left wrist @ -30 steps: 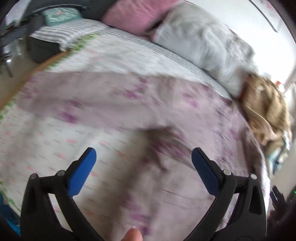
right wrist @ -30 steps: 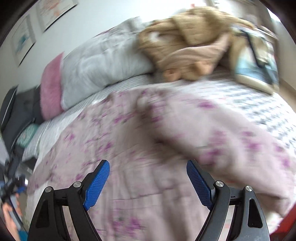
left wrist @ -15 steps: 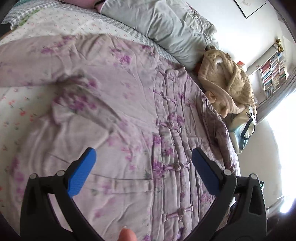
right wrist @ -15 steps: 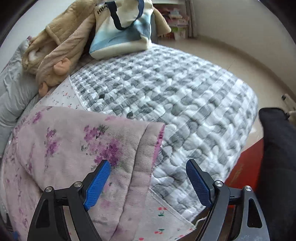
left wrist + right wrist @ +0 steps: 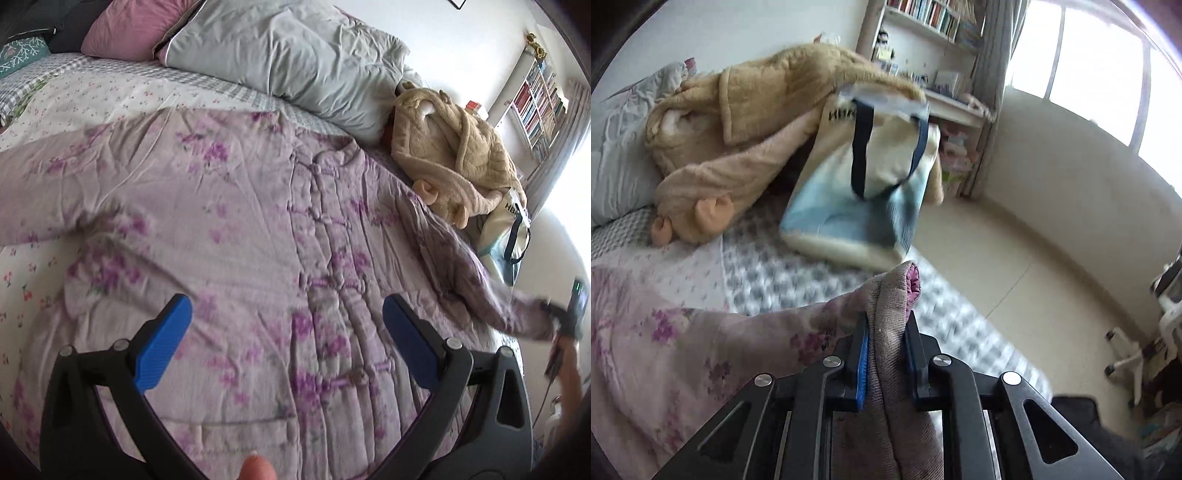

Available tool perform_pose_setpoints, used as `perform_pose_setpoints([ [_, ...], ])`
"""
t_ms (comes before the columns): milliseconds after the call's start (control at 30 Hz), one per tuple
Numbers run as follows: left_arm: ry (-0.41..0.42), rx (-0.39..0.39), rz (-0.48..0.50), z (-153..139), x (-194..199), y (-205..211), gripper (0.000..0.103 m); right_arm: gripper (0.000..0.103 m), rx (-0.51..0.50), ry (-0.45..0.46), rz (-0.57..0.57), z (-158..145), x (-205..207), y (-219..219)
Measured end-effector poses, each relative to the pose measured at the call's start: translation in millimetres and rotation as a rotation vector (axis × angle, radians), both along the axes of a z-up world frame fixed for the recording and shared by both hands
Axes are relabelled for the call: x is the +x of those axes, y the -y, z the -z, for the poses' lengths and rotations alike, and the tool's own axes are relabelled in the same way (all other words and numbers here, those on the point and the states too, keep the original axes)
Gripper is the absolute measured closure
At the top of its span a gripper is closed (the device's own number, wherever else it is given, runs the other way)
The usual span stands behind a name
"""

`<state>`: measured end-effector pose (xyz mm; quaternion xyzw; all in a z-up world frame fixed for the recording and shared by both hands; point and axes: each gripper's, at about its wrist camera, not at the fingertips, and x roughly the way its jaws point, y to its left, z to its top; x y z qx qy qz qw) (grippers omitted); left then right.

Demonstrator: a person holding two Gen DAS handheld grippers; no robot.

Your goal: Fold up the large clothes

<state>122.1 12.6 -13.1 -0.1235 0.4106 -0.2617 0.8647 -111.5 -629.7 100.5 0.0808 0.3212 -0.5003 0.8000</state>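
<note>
We have the bed (image 5: 110, 92) under everything, and spread across it, front up, lies the lilac flowered jacket (image 5: 229, 229), its row of knot buttons running down the middle. At the bed's far side sit the grey pillow (image 5: 295, 55), a tan fleece robe (image 5: 454, 155) and a cream and blue tote bag (image 5: 864, 192).

Our right gripper (image 5: 884, 354) has just been closing and now pinches the cuff of the jacket's sleeve (image 5: 886, 306) between its blue pads, the cuff poking up past the fingertips. Our left gripper (image 5: 286, 343) hovers over the jacket's lower front with its jaws wide apart, nothing between them.

What could go wrong, as we judge it: the padded sleeve is thick and only its end is held, so a quick swing across could pull it free or drag the whole jacket off square, since the left gripper pins nothing down. The robe and bag lie near that sleeve and could snag.

Of writing, we can read only "HB" on the bag; the rest is blurred or hidden.
</note>
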Motion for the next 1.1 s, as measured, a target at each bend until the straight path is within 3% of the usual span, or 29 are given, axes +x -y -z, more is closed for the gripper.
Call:
perform_pose_setpoints([
  [100,0.033,-0.005,-0.006,-0.1,2.9,0.9,0.001,0.088,-0.17,-0.019,0.019,-36.4,28.7,23.8],
  [233,0.05,-0.007,-0.006,2.4,6.9,4.5,0.001,0.088,-0.277,-0.067,0.029,-40.2,64.9,56.7],
  [333,0.063,0.009,0.02,6.0,9.9,11.5,0.001,0.088,-0.296,-0.14,0.048,-6.3,94.4,90.3],
  [467,0.082,0.062,0.063,13.6,9.7,24.4,0.001,0.087,-0.243,-0.272,0.092,78.4,118.5,136.5],
  [567,0.07,0.085,0.104,19.8,7.0,32.7,0.001,0.076,-0.26,-0.421,0.092,135.1,133.3,146.7],
  [633,0.076,0.1,0.126,21.4,3.4,37.5,0.001,0.065,-0.295,-0.466,0.1,150.3,137.1,145.2],
  [667,0.09,0.116,0.14,20.6,-0.1,40.9,0.001,0.057,-0.333,-0.454,0.124,146.4,136.1,141.8],
  [700,0.1,0.128,0.151,20.1,-3.1,43.1,0.001,0.035,-0.336,-0.427,0.142,139.1,134.3,141.1],
  [733,0.108,0.138,0.16,19.4,-5.3,44.9,0.001,0.024,-0.329,-0.385,0.157,128.3,130.5,139.2],
  [800,0.136,0.158,0.176,17.1,-11.2,48.4,0.001,0.024,-0.337,-0.223,0.153,93.5,123.3,123.7],
  [900,0.157,0.188,0.186,14.9,-15.7,54.5,0.001,0.023,-0.302,-0.055,-0.001,52.8,133.9,73.9],
  [967,0.151,0.187,0.176,14.8,-13.9,56.8,0.001,0.023,-0.207,0.029,-0.221,39.4,156.8,23.7],
  [1100,0.14,0.18,0.143,19.8,-7.8,58.7,0.001,0.019,-0.05,0.05,-0.666,50.0,215.2,-90.3],
])
